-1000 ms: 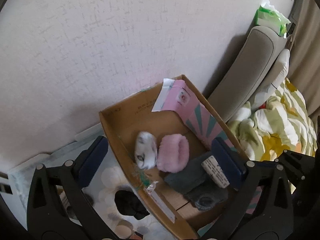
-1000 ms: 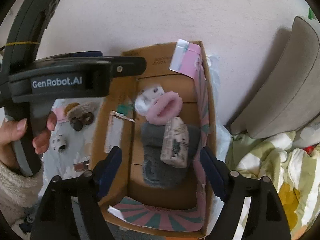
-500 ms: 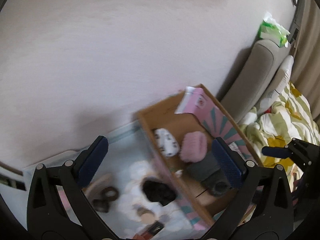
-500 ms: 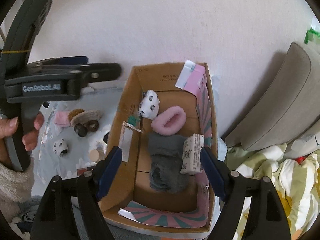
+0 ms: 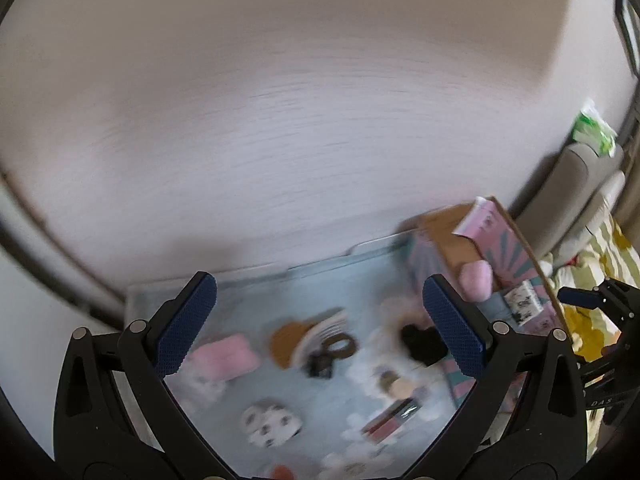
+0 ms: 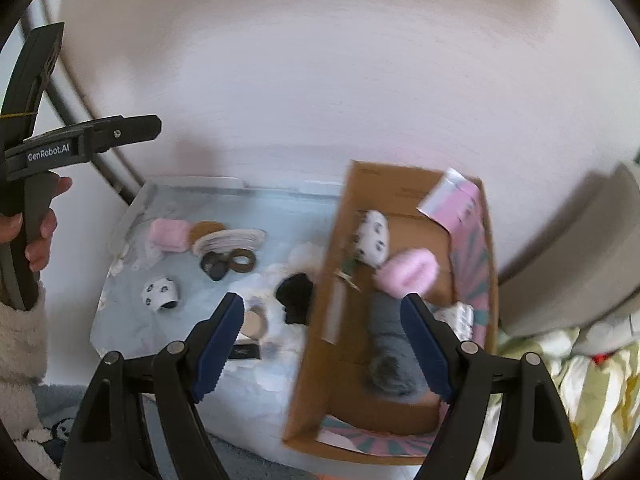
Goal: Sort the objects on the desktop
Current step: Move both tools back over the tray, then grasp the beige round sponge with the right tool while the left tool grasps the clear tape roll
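Observation:
A cardboard box (image 6: 316,356) with pink patterned flaps stands right of a light blue mat (image 6: 132,328). It holds a spotted white sock (image 6: 374,238), a pink fluffy sock (image 6: 408,272), a grey sock (image 6: 390,344) and a labelled bundle (image 6: 456,314). On the mat lie a pink sock (image 5: 226,360), a spotted sock (image 5: 272,426), a black item (image 5: 422,344), hair ties (image 5: 340,346) and a brown round thing (image 5: 288,338). My left gripper (image 5: 320,332) is open and empty above the mat. My right gripper (image 6: 322,346) is open and empty over the box's left wall.
A white wall (image 6: 320,80) rises behind the mat. A grey cushion (image 6: 568,276) and a yellow-striped quilt (image 6: 568,392) lie right of the box. A small red tube (image 5: 390,420) and a round wooden piece (image 6: 254,320) lie at the mat's near side.
Both grippers have drawn back and swung left from the box, bringing the mat and its loose items into view. Both views are motion-blurred now. Both stay open.

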The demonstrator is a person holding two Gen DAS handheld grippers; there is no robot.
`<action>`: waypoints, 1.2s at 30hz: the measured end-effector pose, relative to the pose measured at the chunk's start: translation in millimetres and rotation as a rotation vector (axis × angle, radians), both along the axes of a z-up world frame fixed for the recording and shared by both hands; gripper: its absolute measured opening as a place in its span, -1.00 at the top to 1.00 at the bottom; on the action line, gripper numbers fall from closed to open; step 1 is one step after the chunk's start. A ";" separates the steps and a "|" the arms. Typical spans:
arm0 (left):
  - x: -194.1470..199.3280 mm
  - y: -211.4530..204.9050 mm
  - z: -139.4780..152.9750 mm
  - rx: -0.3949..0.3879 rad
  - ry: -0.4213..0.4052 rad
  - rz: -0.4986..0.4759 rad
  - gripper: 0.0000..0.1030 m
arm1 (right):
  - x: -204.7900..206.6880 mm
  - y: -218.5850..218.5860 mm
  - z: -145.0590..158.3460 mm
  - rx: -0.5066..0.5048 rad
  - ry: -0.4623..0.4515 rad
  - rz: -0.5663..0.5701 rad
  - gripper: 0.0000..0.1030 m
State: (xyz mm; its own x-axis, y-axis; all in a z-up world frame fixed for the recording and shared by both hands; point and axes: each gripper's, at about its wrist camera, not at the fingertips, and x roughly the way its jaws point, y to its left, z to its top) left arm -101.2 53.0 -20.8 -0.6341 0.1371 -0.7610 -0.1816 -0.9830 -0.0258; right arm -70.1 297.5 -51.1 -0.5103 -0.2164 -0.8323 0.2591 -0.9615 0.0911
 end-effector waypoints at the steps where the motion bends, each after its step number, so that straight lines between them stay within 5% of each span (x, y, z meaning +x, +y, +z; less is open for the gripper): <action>1: 4.9 -11.5 -0.2 0.000 0.001 0.024 -1.00 | 2.1 -11.4 2.5 0.015 0.020 0.017 -0.50; 7: 38.6 -74.1 -21.4 0.054 -0.046 0.146 -0.99 | 9.4 -60.1 -5.4 -0.017 0.028 0.101 -0.50; 15: 71.2 -97.4 -108.7 0.103 -0.244 0.214 -0.99 | 28.7 -110.0 -68.6 0.043 -0.091 0.166 -0.50; 23: 74.6 -107.2 -178.1 0.110 -0.275 0.259 -0.96 | 12.8 -112.4 -116.5 0.036 -0.136 0.099 -0.50; 31: 54.7 -128.7 -208.6 0.201 -0.348 0.292 -0.69 | -15.3 -114.6 -147.5 0.036 -0.174 0.031 -0.49; 36: 49.5 -127.0 -224.4 0.228 -0.382 0.284 -0.49 | -24.5 -115.6 -160.0 0.028 -0.212 0.015 -0.16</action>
State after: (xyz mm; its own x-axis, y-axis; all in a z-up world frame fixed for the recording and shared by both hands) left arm -51.7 -74.0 -245.2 -0.3536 0.1894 -0.9160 0.1555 -0.9538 -0.2572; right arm -94.6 181.8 -211.1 -0.3197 -0.1981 -0.9266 0.2508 -0.9607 0.1189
